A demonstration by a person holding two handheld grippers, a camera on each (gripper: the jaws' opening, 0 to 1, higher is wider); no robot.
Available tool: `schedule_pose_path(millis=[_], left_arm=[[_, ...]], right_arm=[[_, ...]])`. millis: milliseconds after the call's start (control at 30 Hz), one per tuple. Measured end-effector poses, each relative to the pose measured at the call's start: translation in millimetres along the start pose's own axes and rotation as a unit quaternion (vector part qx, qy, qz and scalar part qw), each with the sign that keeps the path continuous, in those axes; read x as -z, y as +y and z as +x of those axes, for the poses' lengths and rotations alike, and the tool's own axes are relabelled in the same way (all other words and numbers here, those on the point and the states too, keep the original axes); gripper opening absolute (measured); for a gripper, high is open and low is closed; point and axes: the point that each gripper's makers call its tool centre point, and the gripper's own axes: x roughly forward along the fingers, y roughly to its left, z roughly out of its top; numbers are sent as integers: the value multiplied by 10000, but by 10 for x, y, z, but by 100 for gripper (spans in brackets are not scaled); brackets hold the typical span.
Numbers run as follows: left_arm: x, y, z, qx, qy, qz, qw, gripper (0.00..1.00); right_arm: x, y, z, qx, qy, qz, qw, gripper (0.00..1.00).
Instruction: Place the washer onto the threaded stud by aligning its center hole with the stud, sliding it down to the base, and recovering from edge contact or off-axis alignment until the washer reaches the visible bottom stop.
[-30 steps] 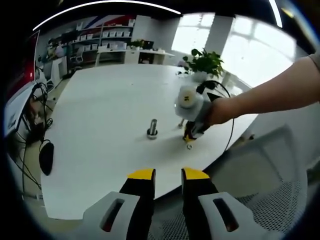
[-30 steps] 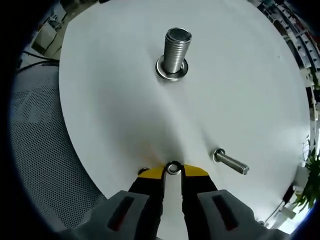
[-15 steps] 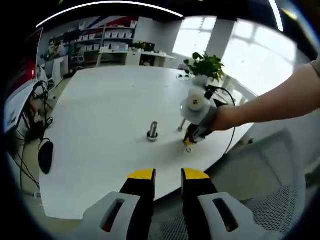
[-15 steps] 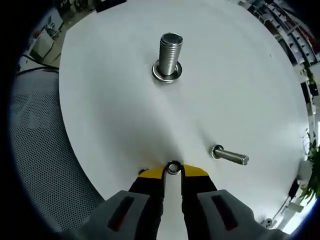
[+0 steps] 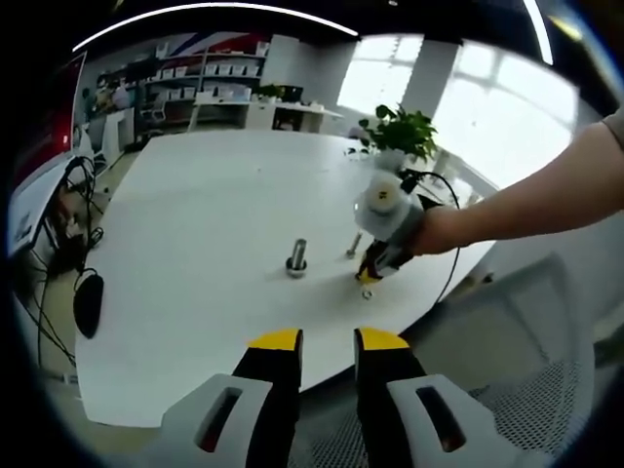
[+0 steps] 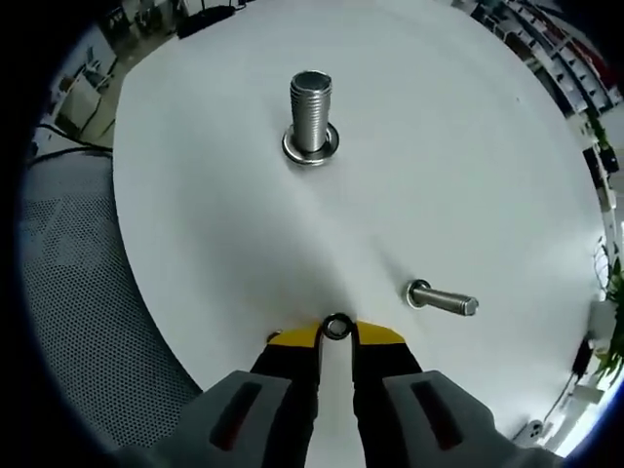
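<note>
A threaded steel stud stands upright on the white round table, with a ring at its base. My right gripper is shut on a small metal washer, held edge-up just above the table's near edge, well short of the stud. In the left gripper view the stud shows small at mid-table, and the right gripper hangs to its right in a person's hand. My left gripper hovers off the table's near edge, jaws slightly apart, holding nothing.
A loose bolt lies on its side to the right of the stud. A mesh chair sits beside the table. A mouse and cables lie at the left; a potted plant stands at the far edge.
The right gripper has drawn back and lifted a little with the washer, so the stud looks smaller and farther. The left gripper has held still.
</note>
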Motion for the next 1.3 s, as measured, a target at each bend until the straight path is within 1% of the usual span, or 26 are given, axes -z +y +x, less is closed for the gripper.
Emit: schedule_pose_path(millis=[200, 267, 533, 667, 767, 867, 933, 1033, 1133, 1300], left_arm=[[-8, 8, -4, -21, -21, -24, 10000, 19], [-11, 9, -4, -23, -30, -24, 10000, 19], [-21, 14, 4, -27, -46, -16, 10000, 19], [-26, 17, 1, -43, -47, -17, 10000, 19], [-20, 23, 6, -53, -32, -22, 10000, 19], [-13, 33, 11, -73, -16, -30, 10000, 19], [-11, 39, 10, -89, -16, -43, 9999, 19], [-13, 44, 0, -114, -26, -55, 9999, 19], [-15, 51, -4, -128, -33, -60, 9999, 19], [-22, 48, -8, -144, -45, -55, 9999, 19]], right_arm=[[2, 6, -23, 4, -79, -15, 10000, 13], [0, -7, -63, 30, -136, -10, 9999, 13], [11, -72, -198, 27, -342, 171, 9993, 13], [43, -110, -252, 24, -430, 231, 9988, 13], [73, -145, -298, 0, -500, 364, 9981, 13], [47, -140, -377, -11, -629, 360, 9974, 13], [45, -150, -414, 21, -667, 291, 9973, 13], [49, -192, -462, 57, -723, 330, 9968, 13], [13, -233, -558, 57, -889, 479, 9949, 13], [-59, -339, -690, 175, -1140, 458, 9923, 13]])
